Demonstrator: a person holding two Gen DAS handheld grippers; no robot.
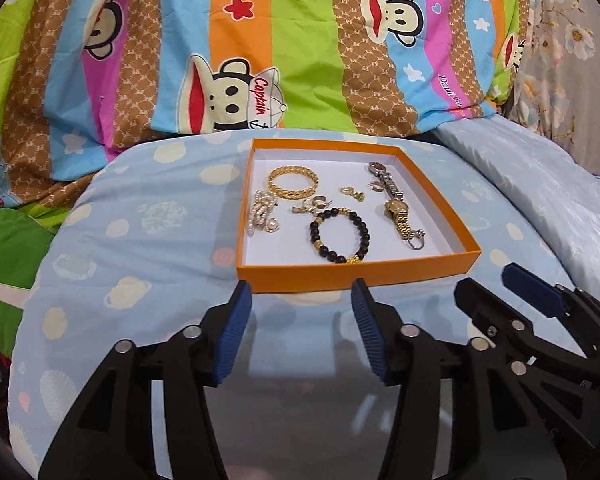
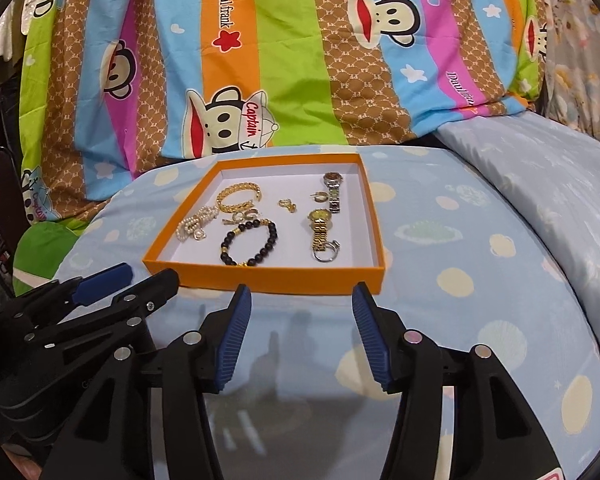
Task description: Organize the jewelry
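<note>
An orange tray (image 1: 356, 274) (image 2: 268, 278) with a white floor lies on a blue cushion. In it are a gold bangle (image 1: 293, 182) (image 2: 238, 197), a pearl piece (image 1: 263, 216) (image 2: 196, 226), a black bead bracelet (image 1: 338, 234) (image 2: 250, 242), a gold watch (image 1: 398, 210) (image 2: 320, 226), a silver watch (image 1: 384, 178) (image 2: 334, 190) and small earrings (image 1: 350, 192) (image 2: 288, 205). My left gripper (image 1: 302, 294) is open and empty just before the tray's near wall. My right gripper (image 2: 302, 296) is open and empty beside it, also short of the tray.
The blue spotted cushion (image 1: 140, 280) (image 2: 480, 280) rounds off at both sides. A striped cartoon blanket (image 1: 300, 40) (image 2: 300, 40) rises behind the tray. Each gripper shows in the other's view: the right one (image 1: 492, 284) and the left one (image 2: 148, 276).
</note>
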